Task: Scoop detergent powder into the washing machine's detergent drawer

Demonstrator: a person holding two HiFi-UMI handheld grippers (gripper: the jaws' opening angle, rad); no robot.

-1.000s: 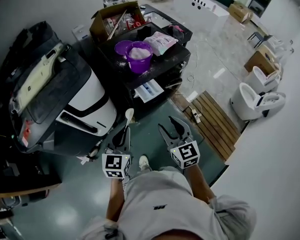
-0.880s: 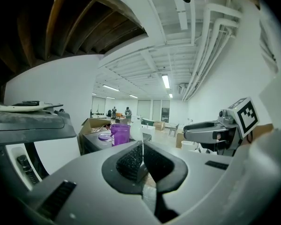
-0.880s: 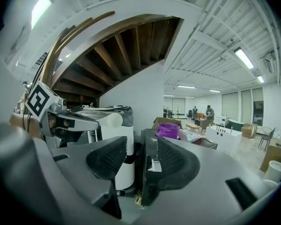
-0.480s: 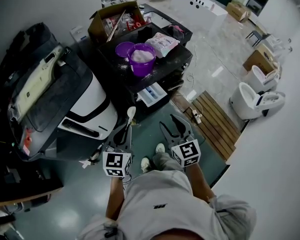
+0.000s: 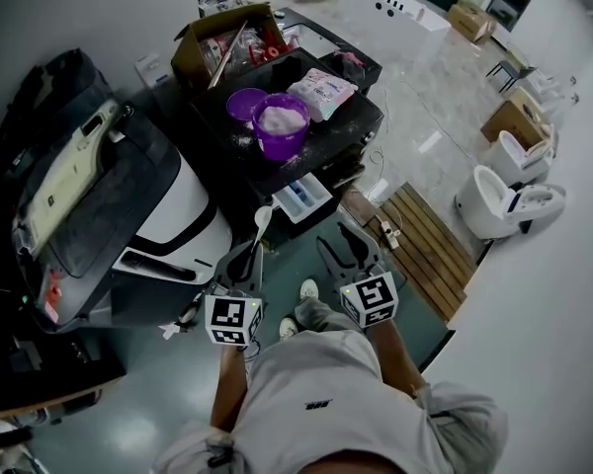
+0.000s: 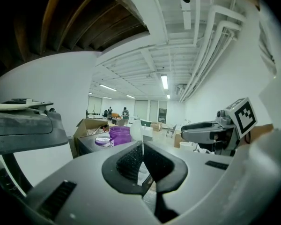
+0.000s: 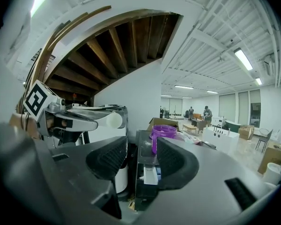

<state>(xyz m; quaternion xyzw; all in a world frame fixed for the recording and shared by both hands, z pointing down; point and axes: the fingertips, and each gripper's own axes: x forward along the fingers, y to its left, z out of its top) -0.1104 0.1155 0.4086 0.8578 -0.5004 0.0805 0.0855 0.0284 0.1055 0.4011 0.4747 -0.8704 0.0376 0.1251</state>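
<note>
A purple tub [image 5: 282, 121] heaped with white powder stands on top of the black washing machine [image 5: 348, 124], with its purple lid [image 5: 244, 101] beside it. The machine's detergent drawer [image 5: 301, 197] is pulled out below, white and blue inside. My left gripper [image 5: 249, 257] is shut on the handle of a white spoon [image 5: 262, 217], whose empty bowl points at the drawer from just short of it. In the left gripper view the spoon [image 6: 135, 131] shows edge-on between the closed jaws. My right gripper [image 5: 342, 244] hangs open and empty to the right, with the drawer [image 7: 149, 173] and tub [image 7: 162, 133] ahead of it.
A pink-and-white detergent bag [image 5: 322, 88] and an open cardboard box [image 5: 215, 43] lie on the machine top. A white and black appliance [image 5: 163, 200] stands left of the drawer. A wooden pallet [image 5: 425, 245] and white toilets [image 5: 504, 200] are on the floor to the right.
The person has stepped a little closer to the machine. Both grippers have edged forward, so the spoon bowl is nearer the open drawer. Both grips are unchanged.
</note>
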